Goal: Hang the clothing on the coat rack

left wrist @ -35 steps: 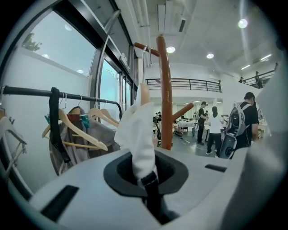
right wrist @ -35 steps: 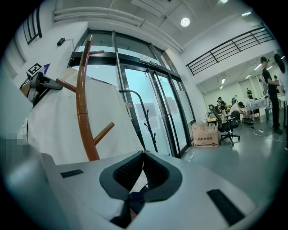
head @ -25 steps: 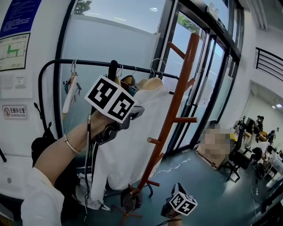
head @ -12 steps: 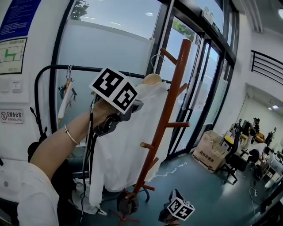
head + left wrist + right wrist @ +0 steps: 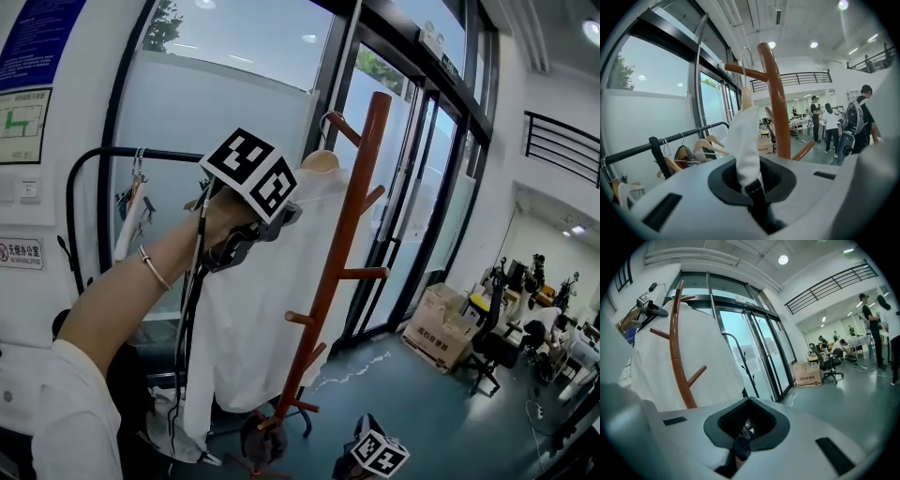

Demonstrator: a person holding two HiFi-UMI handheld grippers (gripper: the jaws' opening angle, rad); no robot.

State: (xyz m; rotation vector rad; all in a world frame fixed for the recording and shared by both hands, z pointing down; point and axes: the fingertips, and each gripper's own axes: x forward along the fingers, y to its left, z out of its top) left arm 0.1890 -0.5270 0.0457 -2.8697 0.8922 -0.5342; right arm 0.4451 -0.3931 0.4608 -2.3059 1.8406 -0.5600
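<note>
Holding my left tool (image 5: 284, 221) high beside the coat rack (image 5: 342, 234), I have its jaws pressed together on a fold of the white shirt (image 5: 253, 319), just under the wooden hanger (image 5: 321, 161). In the left gripper view the pinched cloth (image 5: 743, 140) rises straight out of the jaws toward the hanger's neck. The wire hook (image 5: 745, 58) crosses the rack's top peg (image 5: 740, 70); I cannot tell whether it rests on it. The shirt hangs full length in front of the brown post, its hem near the rack's feet. My right tool (image 5: 345, 463) is low, close to the floor and well apart from the shirt, jaws pressed together with nothing I can make out between them. Behind the shirt runs a black garment rail (image 5: 94, 155) with other hangers.
</note>
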